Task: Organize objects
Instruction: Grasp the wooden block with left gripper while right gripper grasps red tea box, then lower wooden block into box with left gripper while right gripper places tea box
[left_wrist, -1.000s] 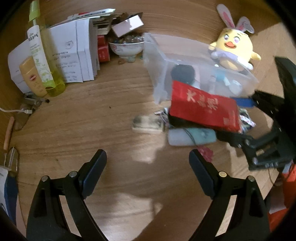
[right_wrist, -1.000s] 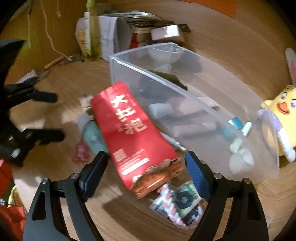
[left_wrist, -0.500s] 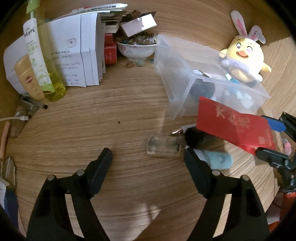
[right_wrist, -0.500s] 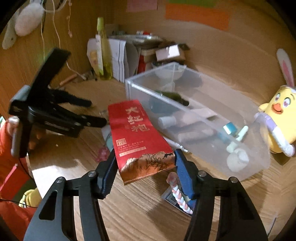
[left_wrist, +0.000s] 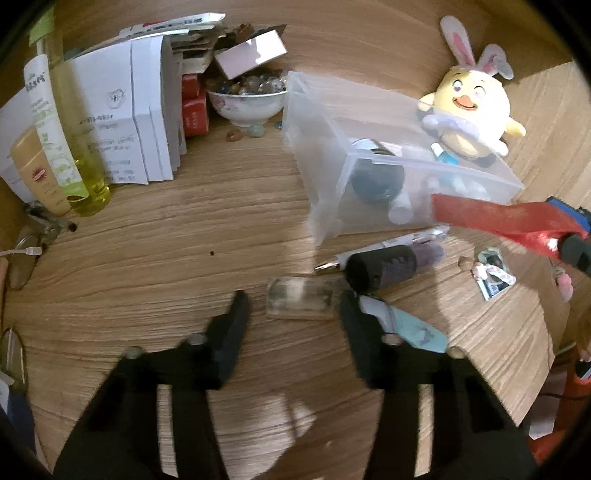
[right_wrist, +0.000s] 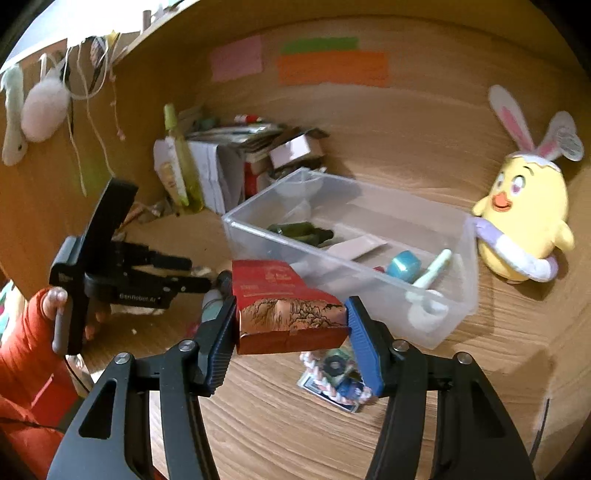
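My left gripper (left_wrist: 293, 295) points down at the wooden desk with its jaws closing. A small greyish block (left_wrist: 301, 297) lies between the fingertips with gaps on both sides. My right gripper (right_wrist: 290, 306) is shut on a red packet (right_wrist: 288, 314) and holds it above the desk, in front of the clear plastic bin (right_wrist: 332, 258). The left wrist view shows the packet (left_wrist: 491, 218) hanging by the bin's near wall (left_wrist: 325, 206). The bin holds a dark round thing, a blue cap and white pieces. A hand in an orange sleeve holds the left gripper (right_wrist: 195, 275).
By the block lie a pen (left_wrist: 384, 247), a black cylinder (left_wrist: 380, 267) and a pale blue tube (left_wrist: 413, 328). A card with a braided cord (right_wrist: 332, 373) lies under the packet. A yellow chick plush (right_wrist: 524, 221) sits right of the bin; a bowl (left_wrist: 245, 101), white boxes (left_wrist: 122, 122) and a bottle (left_wrist: 62, 147) stand behind.
My left gripper's jaws have narrowed and come up around the small block. My right gripper has closed on the red packet and lifted it off the desk toward the bin.
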